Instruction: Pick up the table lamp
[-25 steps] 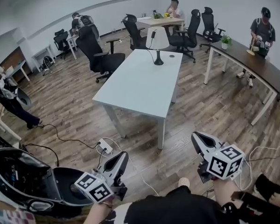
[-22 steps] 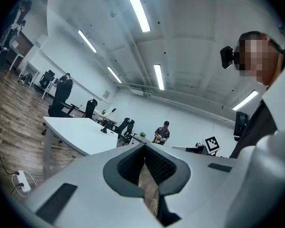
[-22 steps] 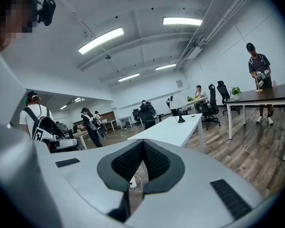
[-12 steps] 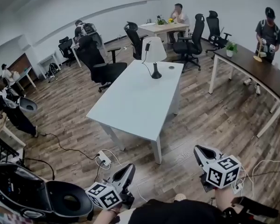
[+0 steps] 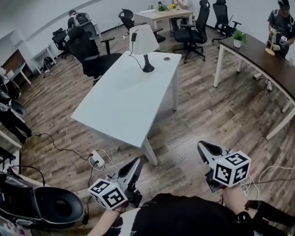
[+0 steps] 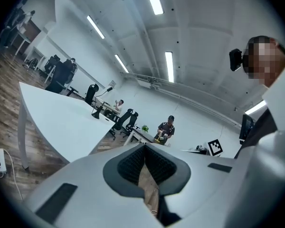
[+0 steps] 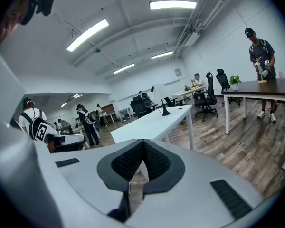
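Observation:
The table lamp point(image 5: 143, 39) has a white shade and a black stem and foot, and stands near the far end of the long white table point(image 5: 123, 97). It shows small and far off in the left gripper view point(image 6: 99, 110) and in the right gripper view point(image 7: 164, 109). My left gripper point(image 5: 136, 163) is held low at the bottom, short of the table's near corner, shut with nothing in it point(image 6: 145, 148). My right gripper point(image 5: 202, 147) is over the wooden floor to the right of that corner, also shut and empty point(image 7: 143, 144).
A power strip point(image 5: 96, 159) with cables lies on the floor by the table's near leg. A black open case point(image 5: 39, 205) sits at lower left. Black office chairs point(image 5: 91, 58) stand beyond the table. A dark curved desk point(image 5: 265, 65) runs along the right, with a person at it.
I have walked closer to the white table, whose near corner now lies just ahead of my grippers. Table and lamp have shifted left in the head view. Both grippers stay shut.

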Available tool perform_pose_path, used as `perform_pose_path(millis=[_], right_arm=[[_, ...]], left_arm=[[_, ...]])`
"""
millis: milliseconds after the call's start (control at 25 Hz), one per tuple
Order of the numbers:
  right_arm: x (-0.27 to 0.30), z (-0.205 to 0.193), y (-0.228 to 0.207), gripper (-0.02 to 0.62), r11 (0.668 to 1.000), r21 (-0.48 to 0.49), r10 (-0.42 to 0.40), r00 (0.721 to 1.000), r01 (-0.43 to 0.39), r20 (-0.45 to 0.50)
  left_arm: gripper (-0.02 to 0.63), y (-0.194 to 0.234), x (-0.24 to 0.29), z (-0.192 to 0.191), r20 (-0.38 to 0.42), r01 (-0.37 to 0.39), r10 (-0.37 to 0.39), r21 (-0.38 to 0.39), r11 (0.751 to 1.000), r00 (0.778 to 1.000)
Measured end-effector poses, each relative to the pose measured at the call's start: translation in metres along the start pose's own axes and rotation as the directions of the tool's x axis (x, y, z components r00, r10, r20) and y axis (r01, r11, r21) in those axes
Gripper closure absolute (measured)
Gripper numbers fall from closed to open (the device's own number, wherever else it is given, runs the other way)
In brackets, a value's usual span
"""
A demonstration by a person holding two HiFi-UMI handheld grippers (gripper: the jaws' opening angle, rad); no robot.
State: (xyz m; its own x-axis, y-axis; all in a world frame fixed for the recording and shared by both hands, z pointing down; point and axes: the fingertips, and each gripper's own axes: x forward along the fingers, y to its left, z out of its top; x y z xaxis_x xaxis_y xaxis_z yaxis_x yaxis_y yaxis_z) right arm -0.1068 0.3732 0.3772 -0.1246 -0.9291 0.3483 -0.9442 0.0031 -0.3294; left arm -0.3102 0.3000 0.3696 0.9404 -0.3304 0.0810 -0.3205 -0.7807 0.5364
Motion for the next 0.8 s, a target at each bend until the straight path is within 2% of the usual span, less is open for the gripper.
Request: perform_pose_path(millis=[120,240,480,640,800], right_arm=[[0.008,0.010,-0.009,0.586,1.000,0.021,0.020,1.000,-0.021,0.024],[0.013,0.013,-0.015,0.586,0.999,0.033,0.041,0.999,-0.041,0.010],[0.033,0.003,-0.056,0.586,0.994,0.108,0.019,0.999,-0.014,-0.042],[0.053,0.011,-0.091,0.586,0.989,0.142,-0.025,0.998,0.033,-0.055],[0.076,0.042,-0.122,0.586,0.990,0.123,-0.068,0.997,0.072,-0.040]], left_arm=[[0.592,0.006,0.019,-0.002,-0.019,-0.037,0.037,0.003,0.999,0.999],[0.592,0.006,0.033,-0.002,-0.042,-0.035,0.036,0.015,0.999,0.998],[0.592,0.036,0.074,-0.015,-0.112,-0.046,0.049,0.035,0.998,0.993],[0.592,0.047,0.128,-0.008,-0.120,0.014,-0.015,-0.003,1.000,0.993],[0.592,0.063,0.187,0.007,-0.136,0.058,-0.061,-0.028,0.998,0.989]])
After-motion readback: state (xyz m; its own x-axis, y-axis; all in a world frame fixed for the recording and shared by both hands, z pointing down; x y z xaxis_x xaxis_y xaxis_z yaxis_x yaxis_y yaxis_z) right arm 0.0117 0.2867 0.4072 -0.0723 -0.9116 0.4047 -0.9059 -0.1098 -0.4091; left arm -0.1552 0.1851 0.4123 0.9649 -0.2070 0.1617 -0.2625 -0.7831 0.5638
